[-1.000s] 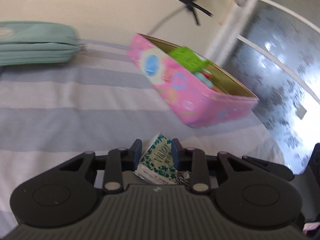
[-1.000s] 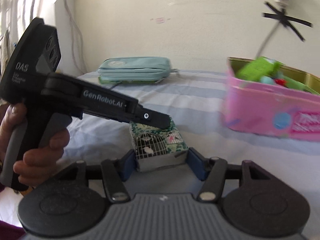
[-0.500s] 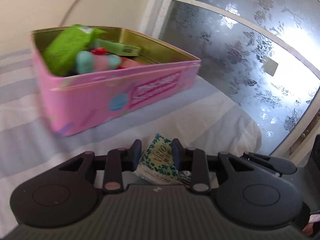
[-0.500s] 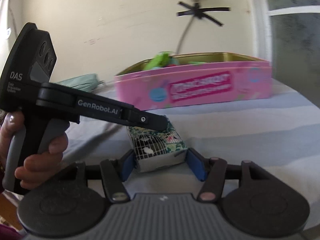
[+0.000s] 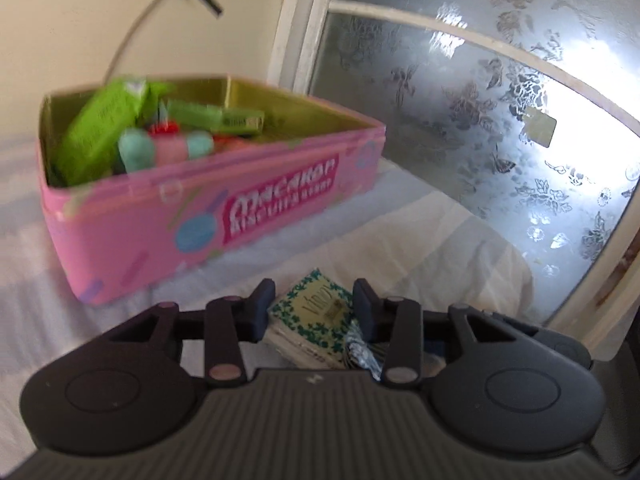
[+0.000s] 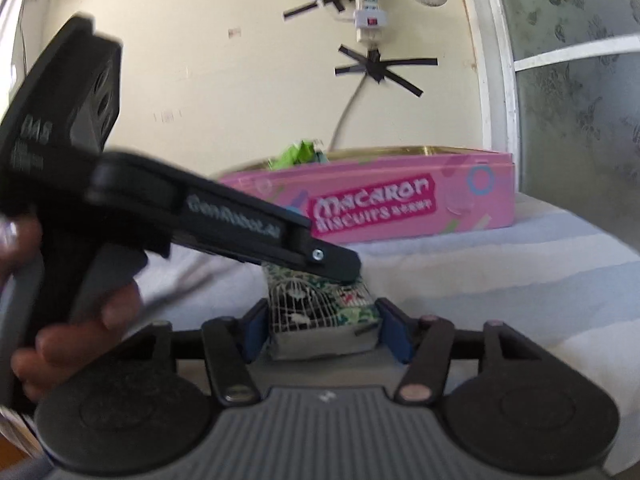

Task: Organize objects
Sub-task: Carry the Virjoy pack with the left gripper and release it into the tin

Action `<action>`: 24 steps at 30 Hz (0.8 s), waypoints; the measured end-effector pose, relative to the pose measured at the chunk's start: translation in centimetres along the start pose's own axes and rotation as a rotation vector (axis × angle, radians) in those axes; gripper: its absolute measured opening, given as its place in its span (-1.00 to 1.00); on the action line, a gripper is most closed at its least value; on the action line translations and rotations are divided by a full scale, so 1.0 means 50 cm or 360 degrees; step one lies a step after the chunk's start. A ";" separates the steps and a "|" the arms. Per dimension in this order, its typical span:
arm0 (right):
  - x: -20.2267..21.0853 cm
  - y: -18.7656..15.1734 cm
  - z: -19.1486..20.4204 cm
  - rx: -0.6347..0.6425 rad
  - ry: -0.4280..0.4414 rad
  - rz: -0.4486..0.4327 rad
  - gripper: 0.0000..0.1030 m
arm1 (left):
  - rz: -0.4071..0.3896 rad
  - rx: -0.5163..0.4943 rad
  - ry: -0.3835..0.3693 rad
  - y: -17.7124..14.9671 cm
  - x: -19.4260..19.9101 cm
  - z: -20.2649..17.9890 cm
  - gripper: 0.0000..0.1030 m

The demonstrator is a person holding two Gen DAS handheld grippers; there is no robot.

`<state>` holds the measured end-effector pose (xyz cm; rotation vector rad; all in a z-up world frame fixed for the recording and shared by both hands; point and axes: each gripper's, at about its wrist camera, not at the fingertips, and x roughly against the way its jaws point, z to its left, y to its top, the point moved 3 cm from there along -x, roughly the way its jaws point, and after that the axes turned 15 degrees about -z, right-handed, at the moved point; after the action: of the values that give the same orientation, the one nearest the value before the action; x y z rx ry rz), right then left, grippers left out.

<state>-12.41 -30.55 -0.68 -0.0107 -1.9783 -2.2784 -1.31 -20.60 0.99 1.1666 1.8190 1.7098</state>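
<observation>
A small green-patterned tissue packet (image 5: 316,314) (image 6: 308,314) sits between both grippers, above the striped bed cover (image 6: 500,280). My right gripper (image 6: 322,328) is shut on its two sides. My left gripper (image 5: 315,300) straddles the same packet from another side, and its jaws are opening, the pads easing off the packet. In the right wrist view the left gripper (image 6: 344,270) reaches in from the left over the packet's top, held by a hand (image 6: 80,340). An open pink Macaron tin (image 5: 200,220) (image 6: 400,204) stands just beyond, with green packs and other small items inside.
A frosted patterned window (image 5: 480,140) runs along the right, past the bed's edge. On the cream wall behind the tin, a power strip (image 6: 370,4) and its cable are fixed with black tape. Bare bed cover (image 5: 400,240) lies between the grippers and the tin.
Both grippers swung right with the packet, so the pink tin came close in front and the mint pouch left view. The left jaws now stand slightly wider around the packet.
</observation>
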 end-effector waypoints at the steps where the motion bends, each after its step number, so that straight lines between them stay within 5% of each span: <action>1: 0.003 0.005 0.002 -0.0014 -0.0005 -0.0039 0.08 | -0.0053 -0.0030 0.0003 0.007 0.006 -0.004 -0.13; 6: -0.009 0.054 0.031 0.0104 -0.0040 -0.0294 0.08 | -0.0288 -0.0098 0.0070 0.073 0.020 -0.002 -0.11; 11: -0.097 0.118 0.039 0.0130 -0.0016 -0.0409 0.08 | -0.0363 -0.0128 0.0194 0.162 -0.020 0.039 -0.10; 24: -0.310 0.148 0.010 0.0099 -0.0091 -0.0215 0.08 | -0.0254 -0.0134 0.0447 0.207 -0.132 0.142 0.05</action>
<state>3.66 -29.70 5.33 0.0664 -2.1395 -2.3201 11.04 -22.13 7.81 0.7557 1.9189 1.9107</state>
